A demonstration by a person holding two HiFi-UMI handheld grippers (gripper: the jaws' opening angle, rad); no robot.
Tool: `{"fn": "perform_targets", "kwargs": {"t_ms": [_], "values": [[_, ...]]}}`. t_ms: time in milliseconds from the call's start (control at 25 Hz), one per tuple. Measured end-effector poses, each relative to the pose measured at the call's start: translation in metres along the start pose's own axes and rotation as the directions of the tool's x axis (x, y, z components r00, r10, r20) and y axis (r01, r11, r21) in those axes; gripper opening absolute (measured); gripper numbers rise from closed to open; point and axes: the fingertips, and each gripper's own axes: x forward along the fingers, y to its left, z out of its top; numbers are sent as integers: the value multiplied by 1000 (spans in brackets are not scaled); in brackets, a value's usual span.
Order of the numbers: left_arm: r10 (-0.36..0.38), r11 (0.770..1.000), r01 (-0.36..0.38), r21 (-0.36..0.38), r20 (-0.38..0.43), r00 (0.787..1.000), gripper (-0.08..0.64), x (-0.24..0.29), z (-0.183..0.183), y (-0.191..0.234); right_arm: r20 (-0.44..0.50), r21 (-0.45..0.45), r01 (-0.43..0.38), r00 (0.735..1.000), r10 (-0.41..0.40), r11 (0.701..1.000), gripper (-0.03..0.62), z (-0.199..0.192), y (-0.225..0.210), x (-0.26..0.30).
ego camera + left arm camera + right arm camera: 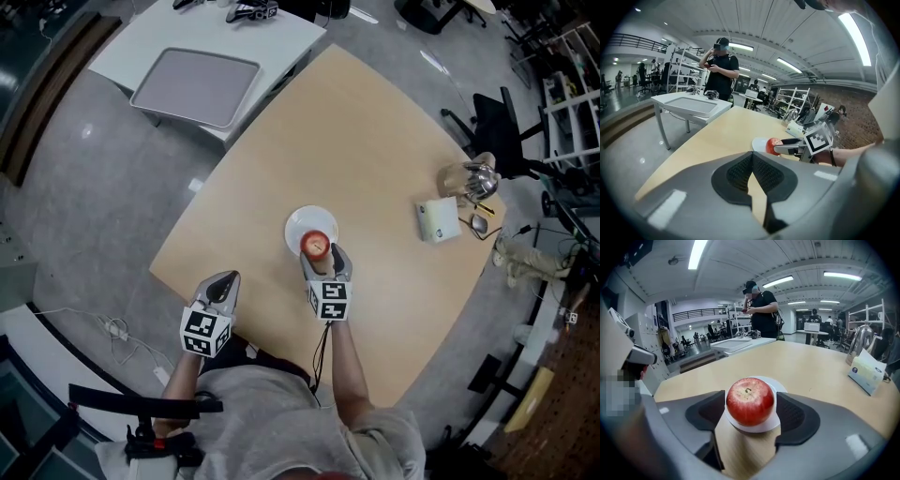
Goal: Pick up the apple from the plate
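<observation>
Holds the right gripper (325, 258) wide open around the apple (750, 401) on the plate (757, 427), gripping nothing yet, ready to squeeze.

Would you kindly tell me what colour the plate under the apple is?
White; the plate shows best in the right gripper view, beneath the red apple.

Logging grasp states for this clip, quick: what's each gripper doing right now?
Left gripper: closed, empty.
Right gripper: open, jaws either side of the red apple on its white plate, not gripping it.
</observation>
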Motion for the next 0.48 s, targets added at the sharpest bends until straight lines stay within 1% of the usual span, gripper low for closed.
{"fn": "perform_targets", "kwargs": {"t_ms": [160,480], "values": [[7,1000,-7,-6,-7,1000,20,-1,-1,2,-13,-2,-1,1000,1,1000,345,-3,0,5],[11,1000,-11,-10,-16,1000,20,-1,-1,3,-24,7,-28,999,29,1000,356,-4,5,9]]}}
